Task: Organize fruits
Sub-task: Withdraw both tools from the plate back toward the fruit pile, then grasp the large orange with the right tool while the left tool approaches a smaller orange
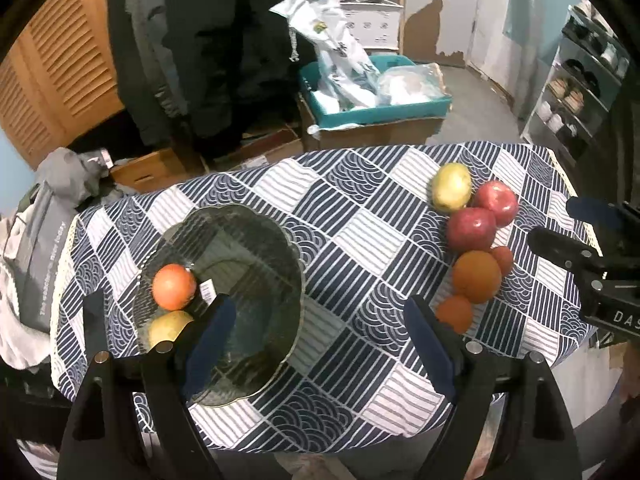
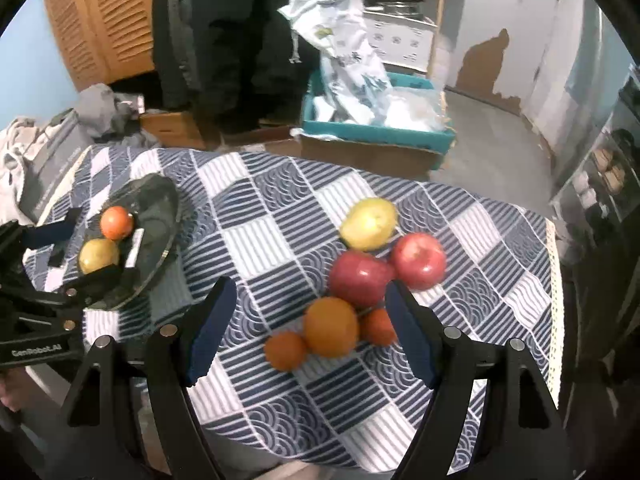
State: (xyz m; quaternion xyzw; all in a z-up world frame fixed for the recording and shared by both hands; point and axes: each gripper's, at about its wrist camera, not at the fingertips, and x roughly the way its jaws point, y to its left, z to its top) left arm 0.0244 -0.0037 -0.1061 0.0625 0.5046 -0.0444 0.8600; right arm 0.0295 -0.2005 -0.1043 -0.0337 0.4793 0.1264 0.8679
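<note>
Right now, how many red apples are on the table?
2, touching each other in the fruit cluster on the tablecloth: near red apple, far red apple beside the yellow fruit. None seem hidden.

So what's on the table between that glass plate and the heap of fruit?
Nothing but the patterned tablecloth. Both wrist views show a bare stretch between the glass plate and the heap of fruit.

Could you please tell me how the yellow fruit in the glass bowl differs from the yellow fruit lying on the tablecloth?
The yellow fruit in the glass bowl sits inside the bowl, touching an orange fruit; the yellow fruit on the tablecloth lies on the cloth at the far end of the fruit cluster, beside two red apples. The bowl one is partly hidden by the left gripper; the other shows whole. Both are yellow-green and rounded.
</note>
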